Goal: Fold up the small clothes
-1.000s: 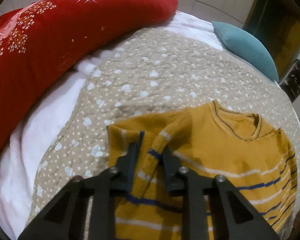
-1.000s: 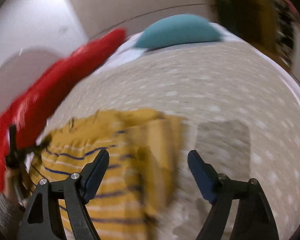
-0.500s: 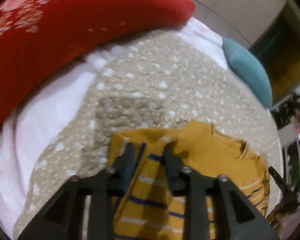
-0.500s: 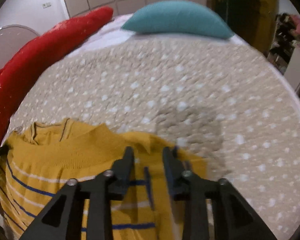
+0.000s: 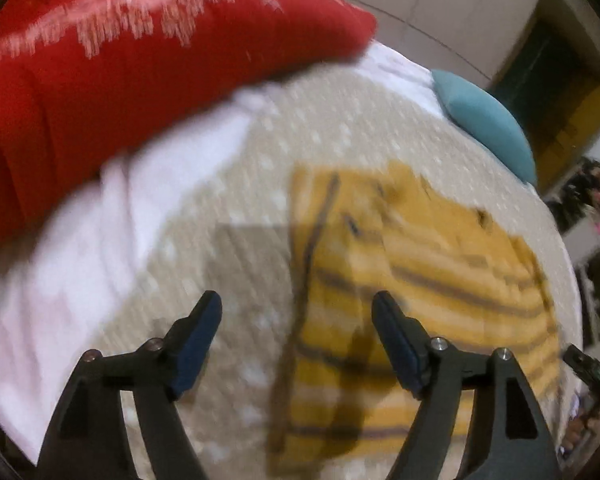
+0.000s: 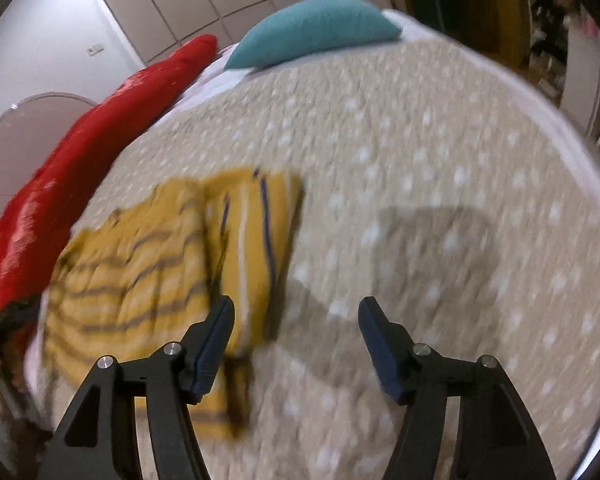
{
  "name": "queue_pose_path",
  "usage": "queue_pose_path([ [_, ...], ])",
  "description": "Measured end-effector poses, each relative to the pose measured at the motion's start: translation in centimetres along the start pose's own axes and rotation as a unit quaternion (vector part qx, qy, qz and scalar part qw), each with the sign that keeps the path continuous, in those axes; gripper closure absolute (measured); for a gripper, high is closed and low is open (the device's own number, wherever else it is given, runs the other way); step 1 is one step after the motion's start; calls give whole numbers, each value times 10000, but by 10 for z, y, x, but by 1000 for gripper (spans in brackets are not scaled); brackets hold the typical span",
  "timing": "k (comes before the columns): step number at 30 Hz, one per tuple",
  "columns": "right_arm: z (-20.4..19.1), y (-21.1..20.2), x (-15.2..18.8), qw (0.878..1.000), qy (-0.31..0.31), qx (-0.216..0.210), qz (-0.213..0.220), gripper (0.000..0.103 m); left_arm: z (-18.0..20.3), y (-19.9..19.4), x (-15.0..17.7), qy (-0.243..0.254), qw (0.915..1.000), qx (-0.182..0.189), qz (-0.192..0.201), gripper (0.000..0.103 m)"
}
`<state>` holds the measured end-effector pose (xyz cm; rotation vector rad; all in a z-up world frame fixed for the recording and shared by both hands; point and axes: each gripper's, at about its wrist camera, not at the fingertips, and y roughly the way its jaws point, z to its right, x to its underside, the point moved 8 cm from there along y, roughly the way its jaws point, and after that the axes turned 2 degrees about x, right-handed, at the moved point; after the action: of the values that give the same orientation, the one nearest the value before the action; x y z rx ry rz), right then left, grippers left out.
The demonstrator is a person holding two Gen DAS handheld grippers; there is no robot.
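Spread wide across both views: a beige dotted quilt (image 6: 440,152), bordered by a long red pillow (image 5: 120,64) over a strip of white sheet (image 5: 100,232), with a teal cushion (image 6: 312,32) at the far end. Lying flat on that quilt, blurred: a mustard striped sweater (image 5: 440,264), both sleeves folded in over the body. Above its two side edges and apart from the cloth: the left gripper (image 5: 298,310) and right gripper (image 6: 296,314), jaws just opened, spread, nothing between the pads.
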<state>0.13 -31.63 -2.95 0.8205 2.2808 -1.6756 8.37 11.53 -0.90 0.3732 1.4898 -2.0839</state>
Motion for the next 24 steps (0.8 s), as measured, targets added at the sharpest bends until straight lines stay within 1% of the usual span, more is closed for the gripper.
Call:
queue_pose_path([
  [3,-14,9,23,9978,238,-606,-143,30,4,12,24,-161,9980,578,-203,20],
  [4,-21,14,27,9973,233,-676,-136,29,5,14,29,-182,9977,627,-207,20],
  [5,-28,18,31,9976,184,-659,-95,27,8,15,31,-118,9983,550,-142,20],
  [6,-34,21,32,9979,134,-625,-52,28,11,17,32,43,9989,430,-182,39],
  [7,-40,23,31,9979,88,-636,-30,30,15,17,32,166,9988,355,-280,64],
  [8,-46,27,30,9975,53,-707,-62,56,17,17,31,214,9980,367,-461,84],
  [9,-48,30,29,9975,88,-685,-138,87,16,10,28,257,9980,318,-476,84],
  [10,-45,32,28,9981,157,-580,-138,87,14,2,23,378,9984,169,-381,86],
  [11,-39,32,26,9987,209,-456,-79,87,10,-5,18,565,9980,-130,-254,87],
  [12,-34,33,26,9992,203,-330,-62,85,3,-13,13,747,9958,-521,-103,87],
  [13,-28,34,26,9996,182,-218,-53,80,-4,-19,10,828,9938,-737,-3,85],
  [14,-24,30,27,9996,183,-213,5,75,-11,-24,8,799,9938,-776,45,82],
  [15,-23,25,28,9996,202,-198,77,72,-20,-29,6,711,9933,-901,132,82],
  [16,-22,16,29,9996,194,-93,195,68,-28,-35,6,655,9926,-997,222,82],
  [17,-25,9,28,9994,146,17,324,63,-36,-41,7,539,9928,-1024,322,78],
  [19,-35,-6,27,9984,-39,164,548,63,-44,-49,13,286,9949,-886,383,67],
  [20,-49,-14,27,9974,-264,189,650,63,-47,-52,17,153,9956,-817,422,58],
  [21,-62,-16,26,9965,-449,188,683,61,-47,-57,23,37,9956,-796,501,52],
  [22,-80,-18,27,9950,-709,168,686,60,-49,-61,30,-35,9953,-783,572,51],
  [24,-127,-11,36,9892,-1362,13,537,53,-48,-71,47,-141,9953,-671,687,46],
])
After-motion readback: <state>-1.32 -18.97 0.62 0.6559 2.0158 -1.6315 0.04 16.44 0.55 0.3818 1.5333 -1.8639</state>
